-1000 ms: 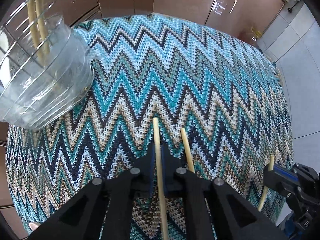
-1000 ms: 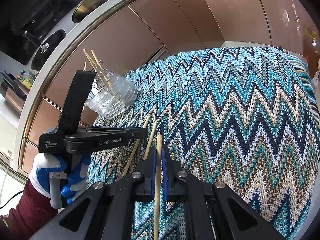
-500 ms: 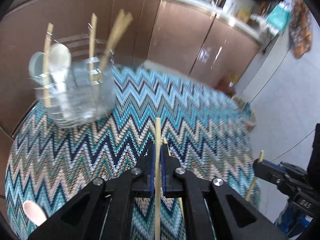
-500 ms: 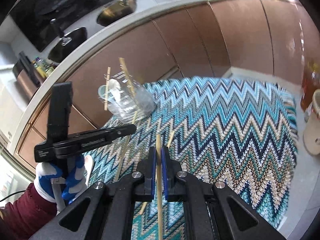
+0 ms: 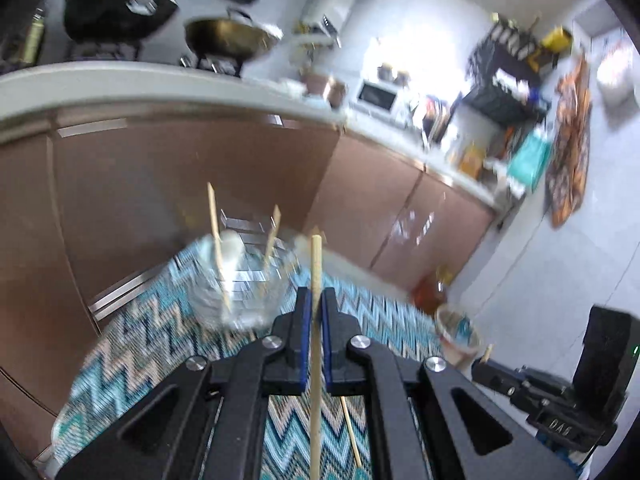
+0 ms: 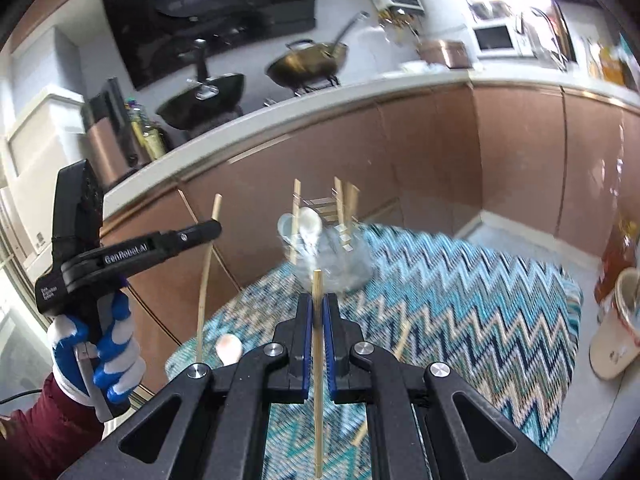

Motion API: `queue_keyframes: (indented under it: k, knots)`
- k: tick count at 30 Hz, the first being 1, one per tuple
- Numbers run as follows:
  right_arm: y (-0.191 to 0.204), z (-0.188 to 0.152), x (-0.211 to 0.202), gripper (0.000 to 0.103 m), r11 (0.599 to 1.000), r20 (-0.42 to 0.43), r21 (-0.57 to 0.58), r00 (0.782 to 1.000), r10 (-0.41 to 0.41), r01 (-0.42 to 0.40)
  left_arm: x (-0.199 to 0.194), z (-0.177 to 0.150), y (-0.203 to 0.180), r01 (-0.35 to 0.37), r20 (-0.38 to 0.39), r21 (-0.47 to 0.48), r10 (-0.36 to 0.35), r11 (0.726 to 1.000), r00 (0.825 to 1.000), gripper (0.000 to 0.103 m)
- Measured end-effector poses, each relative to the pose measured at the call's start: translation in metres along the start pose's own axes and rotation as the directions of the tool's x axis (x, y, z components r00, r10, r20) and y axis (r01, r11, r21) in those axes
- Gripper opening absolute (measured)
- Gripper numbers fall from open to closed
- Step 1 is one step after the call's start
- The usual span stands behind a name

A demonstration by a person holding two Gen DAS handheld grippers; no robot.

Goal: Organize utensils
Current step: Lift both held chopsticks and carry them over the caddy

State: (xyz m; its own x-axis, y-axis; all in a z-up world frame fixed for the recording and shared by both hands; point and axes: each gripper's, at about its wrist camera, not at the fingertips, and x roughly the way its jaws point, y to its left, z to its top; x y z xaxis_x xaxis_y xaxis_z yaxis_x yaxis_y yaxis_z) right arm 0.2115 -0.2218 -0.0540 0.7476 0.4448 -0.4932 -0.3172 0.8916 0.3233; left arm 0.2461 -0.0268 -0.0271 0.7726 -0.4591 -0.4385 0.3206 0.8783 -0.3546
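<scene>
My left gripper point(image 5: 315, 304) is shut on a wooden chopstick point(image 5: 316, 268), held well above the zigzag cloth point(image 5: 152, 332). My right gripper point(image 6: 318, 312) is shut on another chopstick point(image 6: 318, 288), also raised. The clear plastic holder point(image 5: 240, 292) stands at the far edge of the cloth with chopsticks and a white spoon in it; it also shows in the right wrist view point(image 6: 324, 252). The left gripper point(image 6: 200, 232) with its chopstick point(image 6: 206, 276) shows in the right wrist view. A loose chopstick point(image 5: 351, 432) lies on the cloth below.
Brown cabinet fronts point(image 6: 440, 160) and a countertop with woks stand behind the table. A white spoon point(image 6: 229, 348) lies near the cloth's left edge. A loose chopstick point(image 6: 402, 338) lies on the cloth. A cup point(image 6: 616, 320) and a bottle are on the floor at right.
Both grippers have risen and tilted up with their chopsticks; the views now look over the holder at the kitchen counter instead of down at the cloth.
</scene>
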Motion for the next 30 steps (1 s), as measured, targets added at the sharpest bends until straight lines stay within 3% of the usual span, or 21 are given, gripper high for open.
queue_keyframes:
  k: [4, 8, 15, 21, 27, 30]
  knots:
    - [0.017, 0.025, 0.016, 0.006, 0.999, 0.042, -0.041, 0.998, 0.038, -0.036, -0.016, 0.034, 0.015, -0.005, 0.105, -0.062, 0.012, 0.998, 0.994, 0.004]
    - [0.022, 0.058, 0.034, 0.006, 0.995, 0.121, -0.059, 0.989, 0.081, -0.075, -0.008, 0.064, 0.026, -0.020, 0.209, -0.114, 0.044, 0.993, 0.977, 0.004]
    - [0.013, 0.108, 0.066, 0.006, 0.986, 0.271, -0.088, 0.949, 0.162, -0.144, 0.046, 0.095, 0.036, -0.060, 0.353, -0.160, 0.114, 0.985, 0.929, 0.004]
    - [-0.007, 0.133, 0.117, 0.006, 0.988, 0.351, -0.109, 0.925, 0.145, -0.113, 0.115, 0.104, 0.041, -0.130, 0.359, -0.179, 0.188, 0.975, 0.914, 0.004]
    - [-0.025, 0.138, 0.160, 0.006, 0.990, 0.376, -0.124, 0.921, 0.102, -0.059, 0.166, 0.100, 0.045, -0.184, 0.358, -0.160, 0.230, 0.970, 0.905, 0.004]
    - [-0.031, 0.136, 0.180, 0.006, 0.990, 0.383, -0.143, 0.921, 0.069, -0.014, 0.183, 0.092, 0.048, -0.227, 0.373, -0.155, 0.270, 0.961, 0.888, 0.004]
